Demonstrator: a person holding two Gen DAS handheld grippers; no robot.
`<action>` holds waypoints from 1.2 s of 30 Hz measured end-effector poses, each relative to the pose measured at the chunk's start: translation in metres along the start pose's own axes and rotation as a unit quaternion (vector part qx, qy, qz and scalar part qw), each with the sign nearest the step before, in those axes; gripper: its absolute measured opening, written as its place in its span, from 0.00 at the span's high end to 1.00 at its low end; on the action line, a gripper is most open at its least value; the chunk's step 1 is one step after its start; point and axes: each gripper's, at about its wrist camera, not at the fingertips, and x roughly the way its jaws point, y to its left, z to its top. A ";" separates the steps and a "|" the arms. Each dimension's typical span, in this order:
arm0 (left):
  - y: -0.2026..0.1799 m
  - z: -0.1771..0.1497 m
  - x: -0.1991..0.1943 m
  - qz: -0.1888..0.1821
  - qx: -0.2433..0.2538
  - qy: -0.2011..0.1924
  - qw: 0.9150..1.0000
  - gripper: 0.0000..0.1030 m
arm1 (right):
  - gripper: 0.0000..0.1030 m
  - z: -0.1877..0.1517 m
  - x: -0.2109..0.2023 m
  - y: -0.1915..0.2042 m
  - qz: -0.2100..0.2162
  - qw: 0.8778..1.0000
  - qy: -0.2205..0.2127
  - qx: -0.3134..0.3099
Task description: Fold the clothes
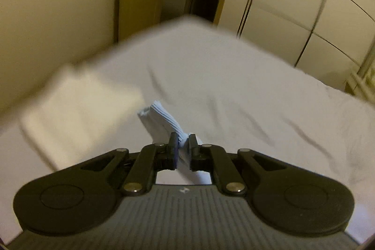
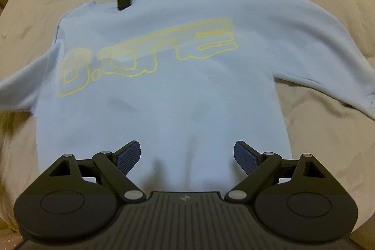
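A light blue sweatshirt (image 2: 178,90) with yellow outlined lettering lies spread flat on the bed, neck end far, both sleeves out to the sides. My right gripper (image 2: 187,156) is open and empty, hovering over the sweatshirt's lower body. In the left wrist view my left gripper (image 1: 182,144) is shut on a ribbed light blue cuff (image 1: 159,121), which sticks up and forward between the fingers above the bed.
The bed has a white sheet (image 1: 234,86), lightly creased. A cream pillow (image 1: 77,104) lies at the left. Beyond the bed's far corner are a cream wall (image 1: 58,15), a dark gap and white wardrobe doors (image 1: 293,15). Beige bedding (image 2: 328,156) surrounds the sweatshirt.
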 end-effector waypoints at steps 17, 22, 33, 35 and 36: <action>0.017 -0.177 -0.005 0.114 0.033 0.171 0.978 0.88 | 0.14 -0.051 -0.019 -0.084 -0.008 0.998 -0.006 0.063; -0.070 -0.251 -0.064 -0.098 0.065 0.229 0.966 0.68 | 0.14 -0.070 -0.022 -0.140 0.011 0.994 -0.005 0.104; -0.145 -0.341 -0.062 -0.075 0.006 0.260 0.963 0.66 | 0.27 -0.124 0.016 -0.230 0.175 0.961 0.001 0.213; -0.160 -0.344 -0.064 -0.071 0.006 0.259 0.963 0.85 | 0.32 -0.125 0.031 -0.223 0.188 0.958 0.006 0.217; -0.165 -0.341 -0.064 -0.059 0.016 0.253 0.965 0.92 | 0.45 -0.125 0.038 -0.219 0.194 0.956 0.009 0.219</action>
